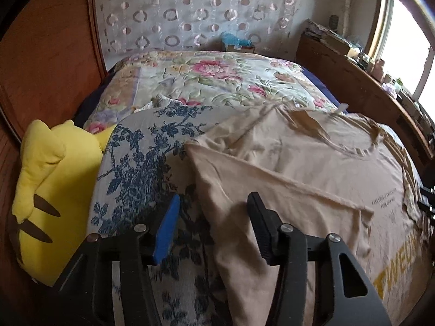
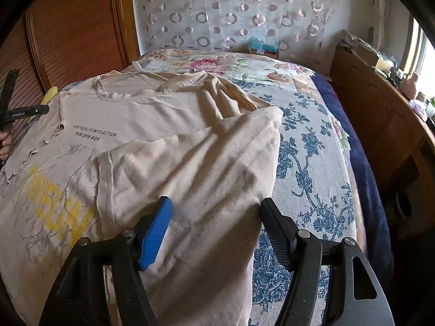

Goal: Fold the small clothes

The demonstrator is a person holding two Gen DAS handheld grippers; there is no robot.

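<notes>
A bedroom, daylight from a window (image 1: 402, 54) on the right. My left gripper (image 1: 214, 217) hangs with jaws apart over one folded-in side of the beige T-shirt (image 1: 299, 168), pads pressing nothing; my right gripper (image 2: 214, 222) stands wider over the other folded side (image 2: 190, 163). The shirt lies print-up on a blue-flowered sheet (image 2: 312, 163) across the bed, a floral quilt (image 1: 212, 78) behind it, a yellow plush (image 1: 54, 176) at its left edge.

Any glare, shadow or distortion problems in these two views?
Left wrist view: the window is blown out white, the bed's edges bow from the fisheye, and a tool shadow falls on the beige T-shirt. Right wrist view: window glare again, dark corners, soft streaked shadows across the shirt's folded side.
</notes>
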